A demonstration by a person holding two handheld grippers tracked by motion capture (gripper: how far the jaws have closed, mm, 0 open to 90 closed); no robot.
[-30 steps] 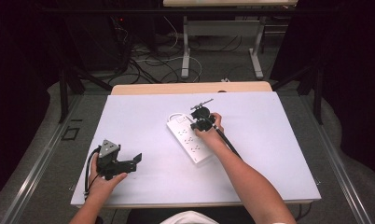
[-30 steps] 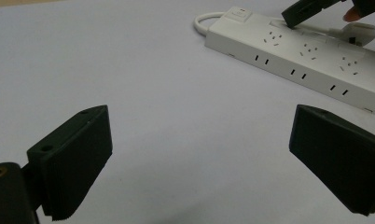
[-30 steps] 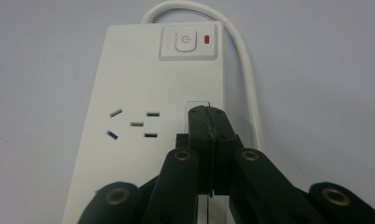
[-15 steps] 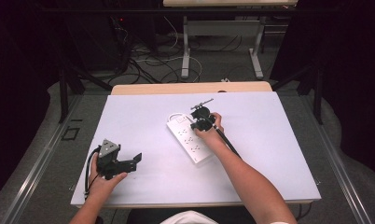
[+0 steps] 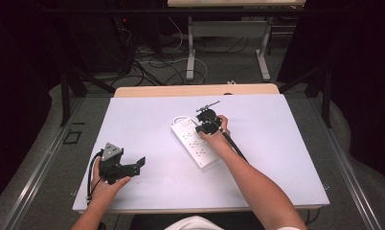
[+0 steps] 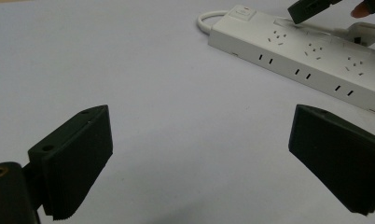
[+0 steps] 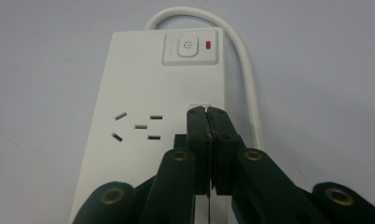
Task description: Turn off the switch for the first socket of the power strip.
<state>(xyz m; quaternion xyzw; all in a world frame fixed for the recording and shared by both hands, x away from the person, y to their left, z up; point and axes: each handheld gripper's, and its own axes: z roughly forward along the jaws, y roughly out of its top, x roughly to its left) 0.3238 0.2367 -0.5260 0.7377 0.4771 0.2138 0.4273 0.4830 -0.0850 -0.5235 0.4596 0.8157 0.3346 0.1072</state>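
A white power strip [image 5: 196,142] lies slantwise near the middle of the white table [image 5: 286,143]. My right gripper [image 5: 199,129] is shut, its tips [image 7: 208,112] resting on the strip's top just below the power button [image 7: 189,46] and red light, beside a socket [image 7: 136,126]. A small white edge shows at the tips; I cannot tell if anything is pinched. The strip's white cord [image 7: 244,51] loops off its far end. My left gripper [image 5: 141,162] sits open at the table's front left, apart from the strip [image 6: 307,56], nothing between its jaws [image 6: 199,158].
A wooden tabletop [image 5: 195,90] adjoins the far edge of the white surface. Beyond it are desk legs [image 5: 190,48] and cables on the floor. The right gripper's black cable [image 5: 233,146] trails along the forearm.
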